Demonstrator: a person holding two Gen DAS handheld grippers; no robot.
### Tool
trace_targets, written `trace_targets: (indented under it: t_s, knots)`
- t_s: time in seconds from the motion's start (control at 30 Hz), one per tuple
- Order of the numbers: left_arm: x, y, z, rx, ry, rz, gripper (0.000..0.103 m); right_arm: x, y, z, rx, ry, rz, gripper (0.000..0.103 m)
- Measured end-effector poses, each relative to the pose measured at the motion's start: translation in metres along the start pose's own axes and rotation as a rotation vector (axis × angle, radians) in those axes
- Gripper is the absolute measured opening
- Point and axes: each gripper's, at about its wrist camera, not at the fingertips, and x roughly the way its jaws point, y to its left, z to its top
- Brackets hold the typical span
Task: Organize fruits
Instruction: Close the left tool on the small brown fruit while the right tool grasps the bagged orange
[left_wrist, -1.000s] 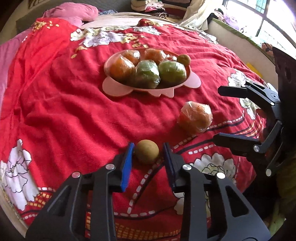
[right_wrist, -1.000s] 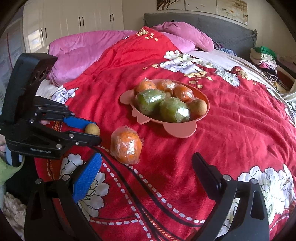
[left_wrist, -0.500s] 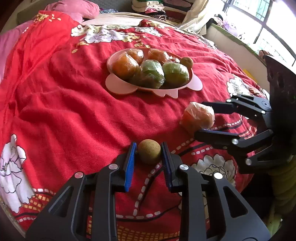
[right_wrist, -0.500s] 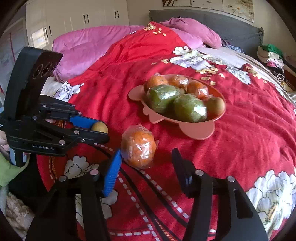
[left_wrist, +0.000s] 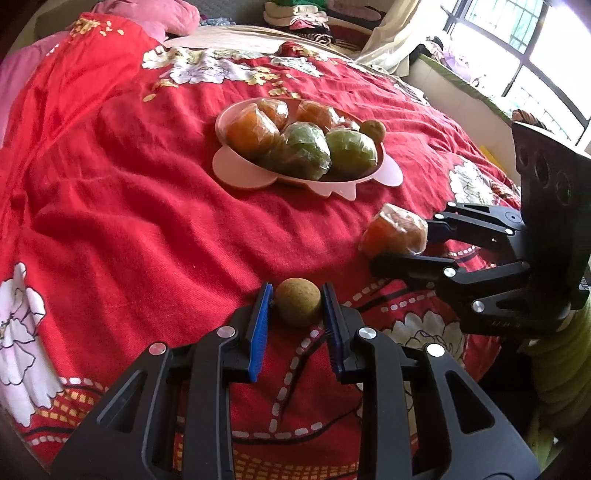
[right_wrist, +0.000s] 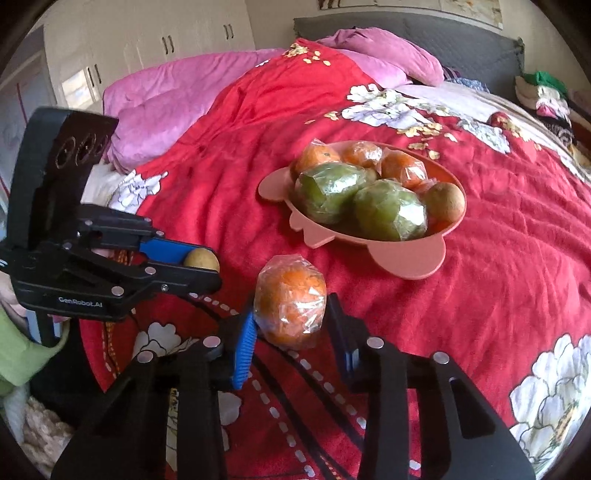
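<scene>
Two fruits on the red bedspread (left_wrist: 147, 229), both on the near side of the pink fruit dish (left_wrist: 240, 173). Left tongs (left_wrist: 297, 314) closed on a small brown round fruit (left_wrist: 297, 301), farther from the dish. Right tongs (right_wrist: 291, 325) closing around a plastic-wrapped orange (right_wrist: 290, 306), pads apparently touching its sides, nearer the dish. Dish straight beyond both tongs, already piled with wrapped fruit.

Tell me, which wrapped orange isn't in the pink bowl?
The wrapped orange lying alone on the red blanket, between the closing jaws of the right gripper. The other oranges sit in the pink bowl.
</scene>
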Motion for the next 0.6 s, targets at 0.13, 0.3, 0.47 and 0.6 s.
trace_targets:
  t_s: [0.13, 0.3, 0.47, 0.6]
  knots:
    - [-0.002, -0.002, 0.001, -0.004, -0.002, 0.002, 0.020, -0.007, -0.001, 0.000, 0.015, -0.014, 0.016, 0.034]
    - [-0.005, 0.000, 0.002, -0.018, -0.008, -0.001, 0.019, -0.015, 0.000, 0.003, 0.025, -0.035, 0.024, 0.034]
    - [-0.014, -0.001, 0.006, -0.021, -0.026, 0.009, 0.019, -0.024, -0.001, 0.007, 0.030, -0.060, 0.025, 0.034]
    - [-0.024, -0.004, 0.011, -0.019, -0.052, 0.020, 0.019, -0.033, -0.002, 0.009, 0.032, -0.082, 0.024, 0.034]
